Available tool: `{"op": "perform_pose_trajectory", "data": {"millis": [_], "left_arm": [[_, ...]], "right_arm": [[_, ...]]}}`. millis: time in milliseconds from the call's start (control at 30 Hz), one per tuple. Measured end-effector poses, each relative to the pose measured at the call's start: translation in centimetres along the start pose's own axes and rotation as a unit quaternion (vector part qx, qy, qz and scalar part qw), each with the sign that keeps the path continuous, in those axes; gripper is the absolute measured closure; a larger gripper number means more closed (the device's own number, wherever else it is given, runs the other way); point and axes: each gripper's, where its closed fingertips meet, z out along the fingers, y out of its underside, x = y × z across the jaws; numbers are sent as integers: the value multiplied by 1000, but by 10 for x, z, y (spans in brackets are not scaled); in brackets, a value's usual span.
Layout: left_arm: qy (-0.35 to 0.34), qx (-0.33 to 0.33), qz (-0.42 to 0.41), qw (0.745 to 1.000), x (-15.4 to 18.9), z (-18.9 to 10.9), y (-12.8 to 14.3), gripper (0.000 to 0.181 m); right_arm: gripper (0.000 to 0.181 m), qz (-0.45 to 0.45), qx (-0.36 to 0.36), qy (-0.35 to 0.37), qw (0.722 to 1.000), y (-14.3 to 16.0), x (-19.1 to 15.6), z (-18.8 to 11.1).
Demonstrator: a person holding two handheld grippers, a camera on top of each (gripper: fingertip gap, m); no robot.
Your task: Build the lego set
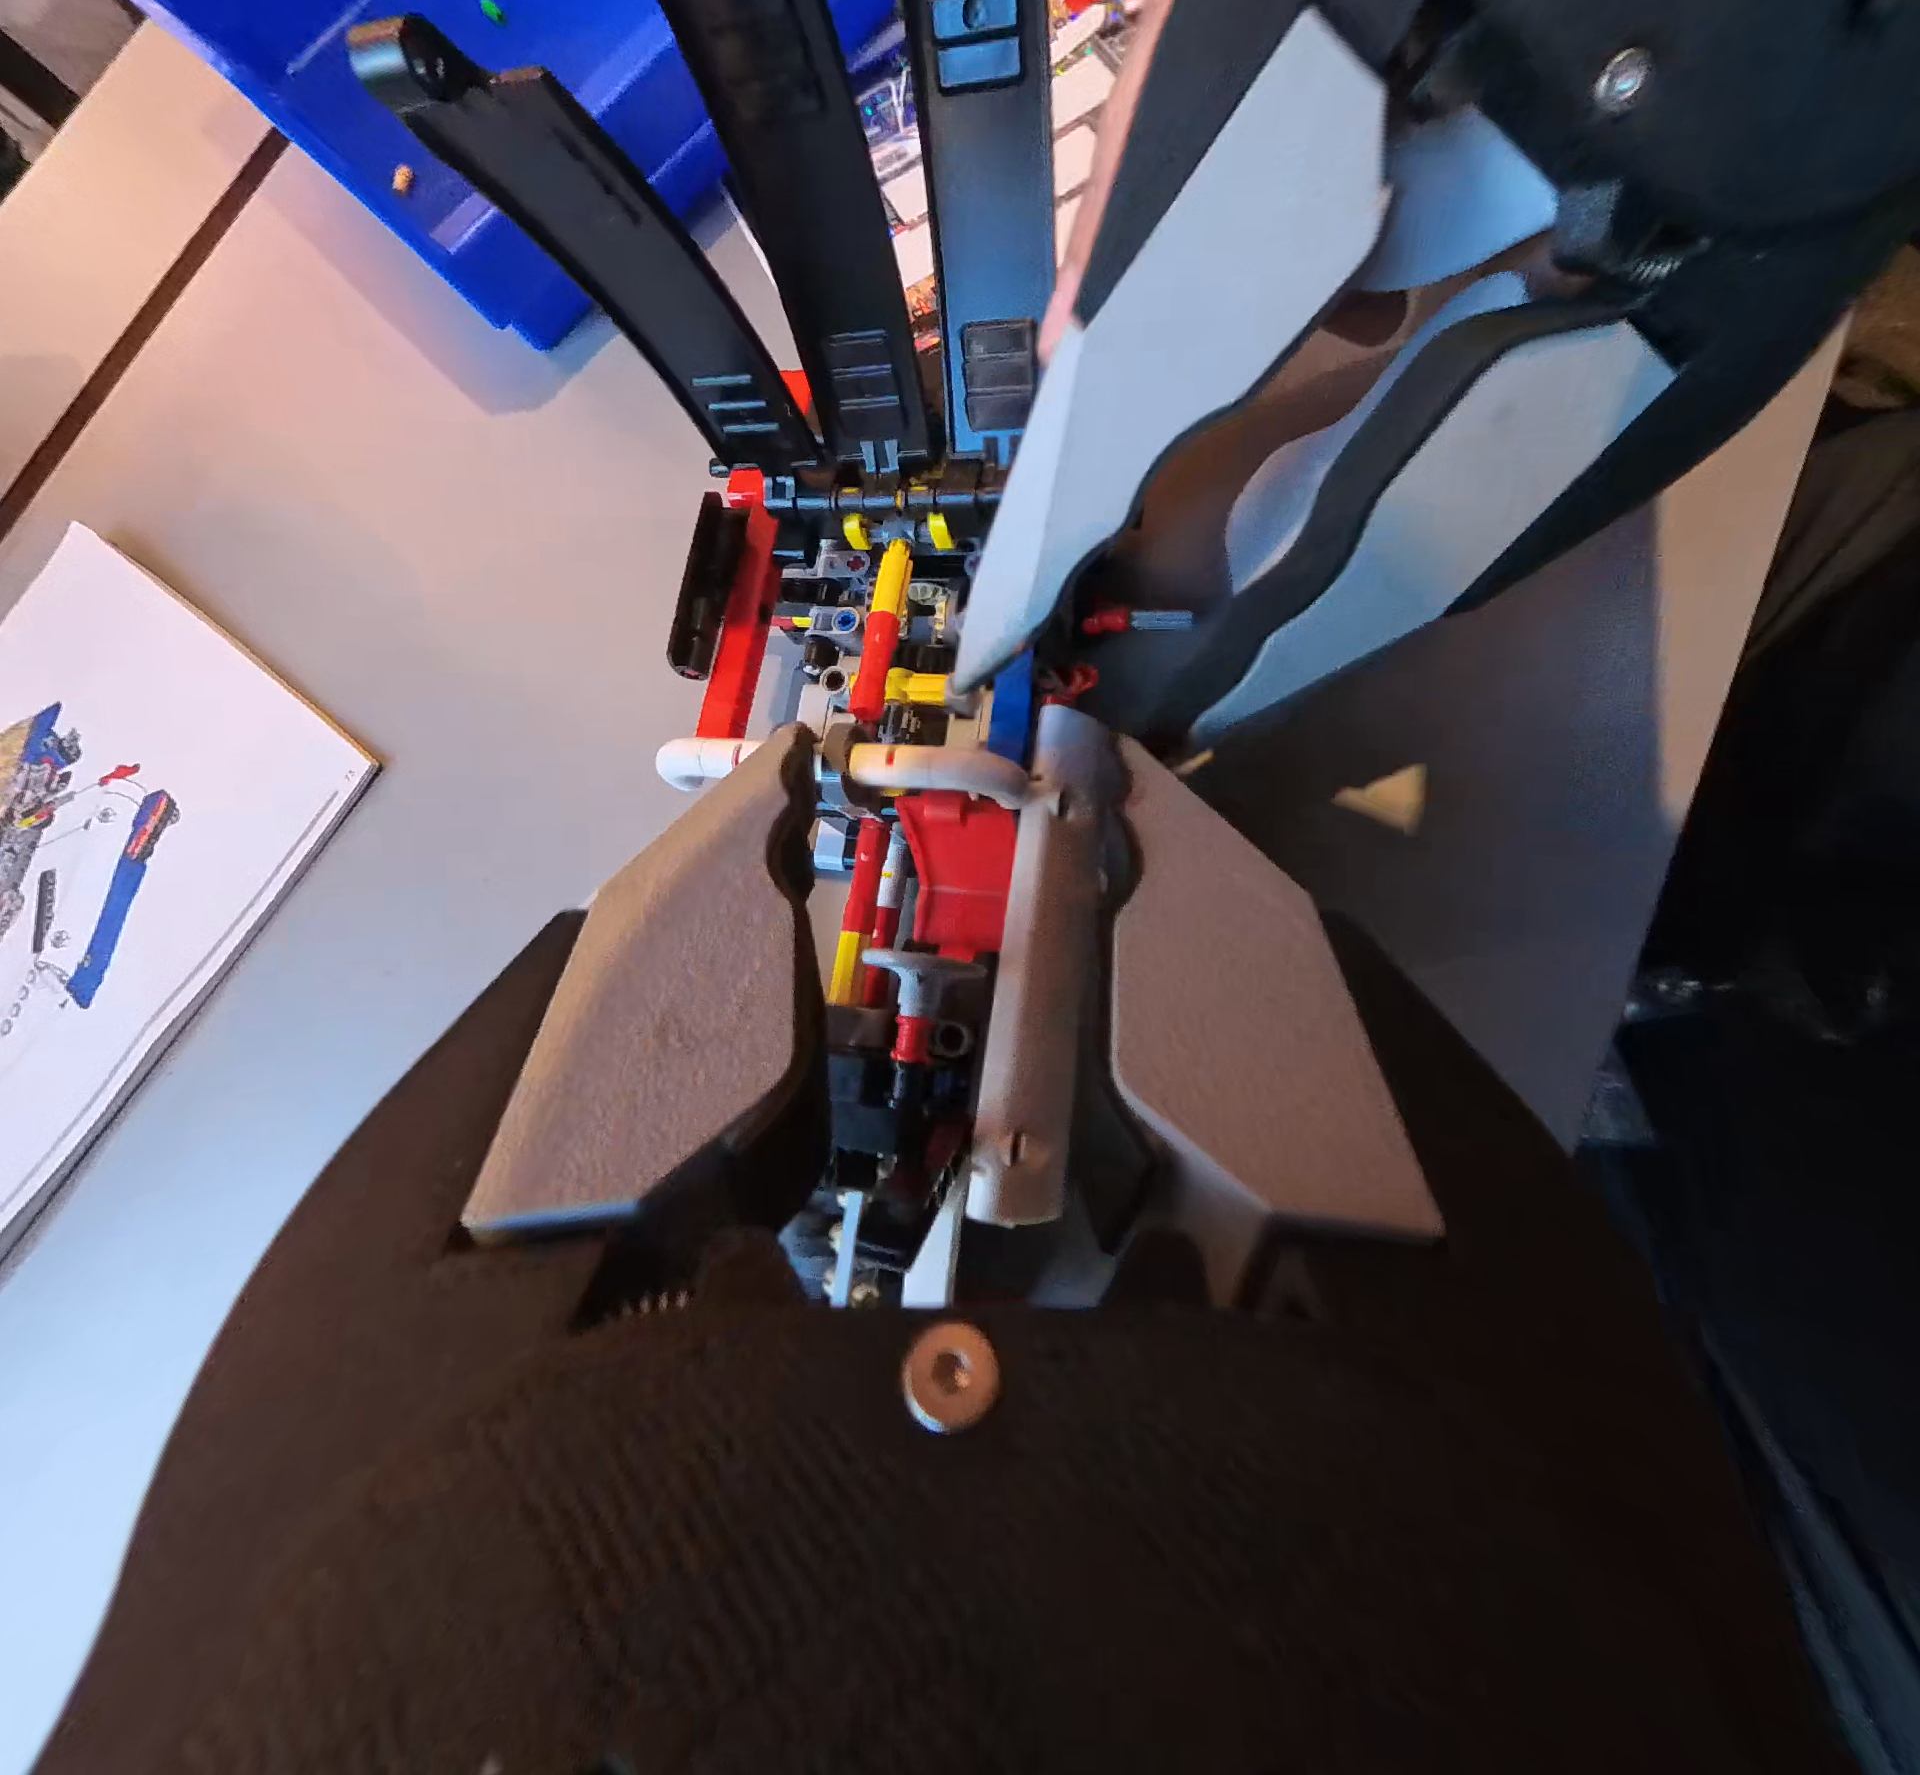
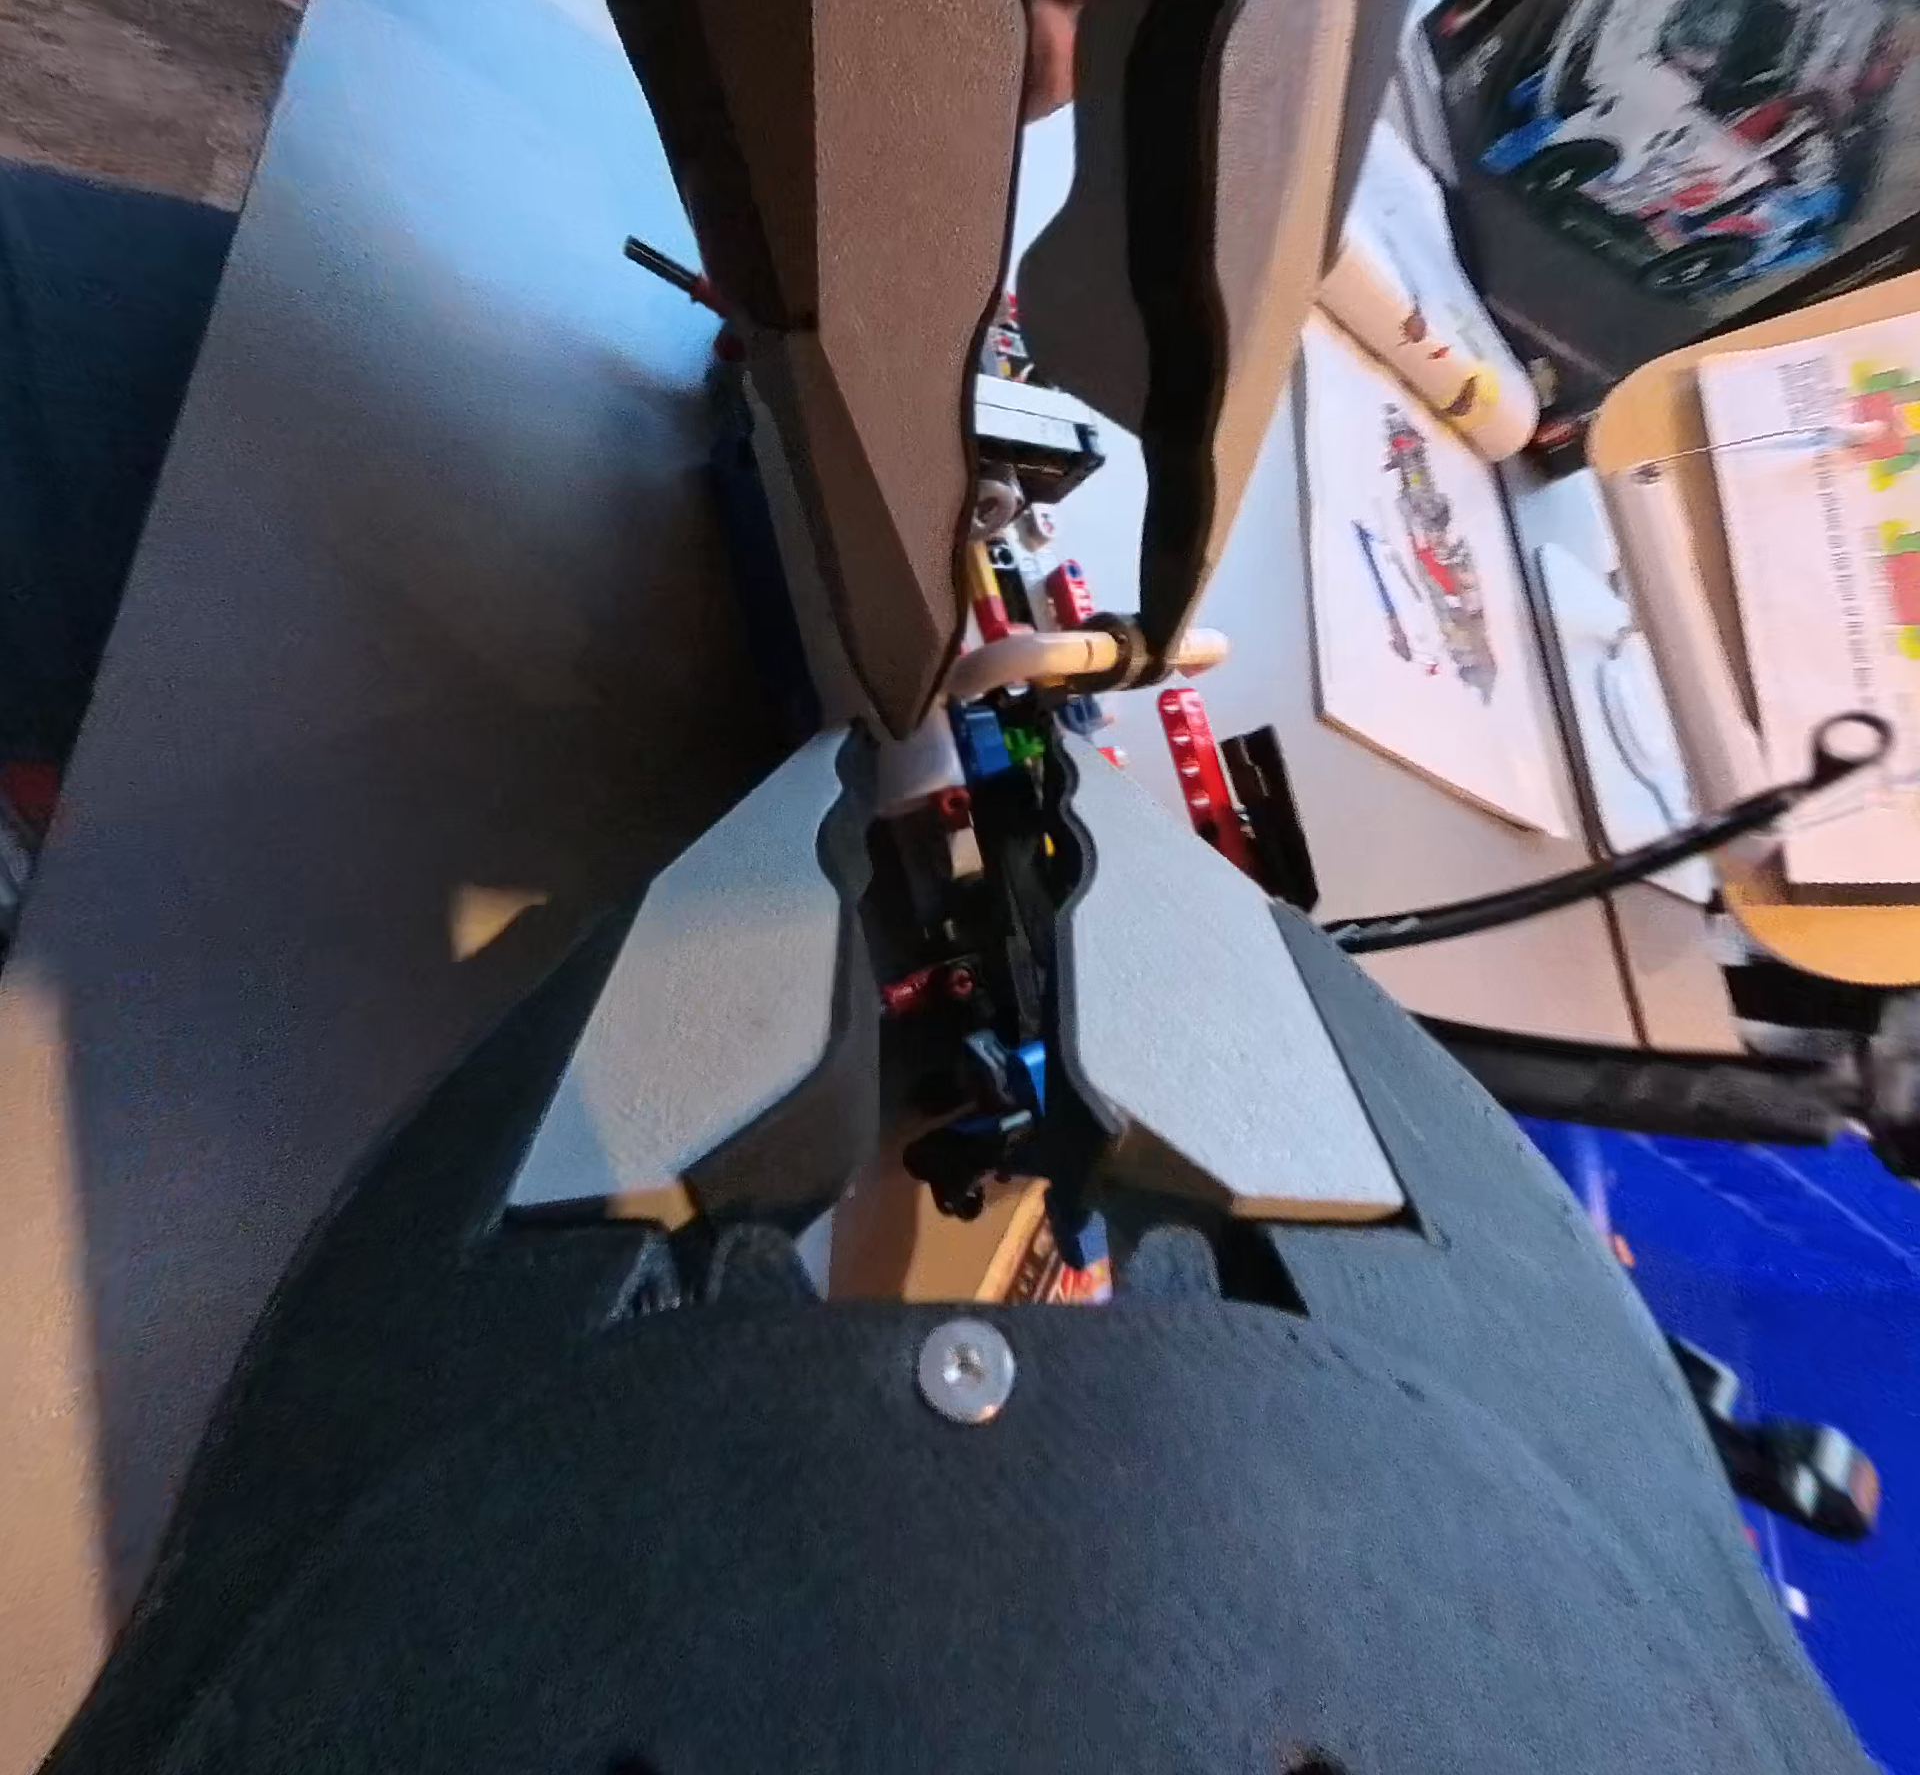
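The part-built lego car (image 1: 883, 603) lies on the table, with a red seat, yellow and red axles and a white curved tube (image 1: 935, 769). Three long black panels (image 1: 831, 219) stand up from its far end. My left gripper (image 1: 945, 769) is shut on the car's body around the seat. My right gripper (image 1: 1086, 702) comes in from the upper right and straddles the car's blue side piece (image 1: 1013, 707). In the right wrist view my right gripper (image 2: 956, 759) is shut on black and blue parts (image 2: 1023, 1071) of that side. The left gripper (image 2: 1034, 676) comes down from above.
A blue box (image 1: 312, 11) with small loose pieces stands behind the car. The open instruction booklet (image 1: 156, 842) lies at the left and also shows in the right wrist view (image 2: 1423, 603). The set's box (image 2: 1714, 84) and a round wooden board (image 2: 1662, 437) are beyond. My left and right fingertips are right by each other.
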Motion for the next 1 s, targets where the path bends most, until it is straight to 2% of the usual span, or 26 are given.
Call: {"op": "perform_pose_trajectory", "data": {"millis": [133,300,400,567,767,1000], "left_arm": [[-12,-12,-13,1000,1,-4,12,129],[-13,-25,-14,1000,-1,-15,14,131],[3,-41,-12,999,4,-13,16,136],[-2,-79,9,997,11,-5,29,137],[10,-92,10,996,21,1,30,154],[28,-102,11,994,32,-3,31,168]], "right_arm": [[150,21,28,-10,999,-2,-2,-13],[154,20,10,13,1000,6,15,-19],[168,-12,-11,6,1000,14,12,-15],[172,-86,-19,51,995,15,10,-19],[174,-156,-15,109,982,14,9,-22],[174,-166,-3,130,978,10,6,-28]]}}
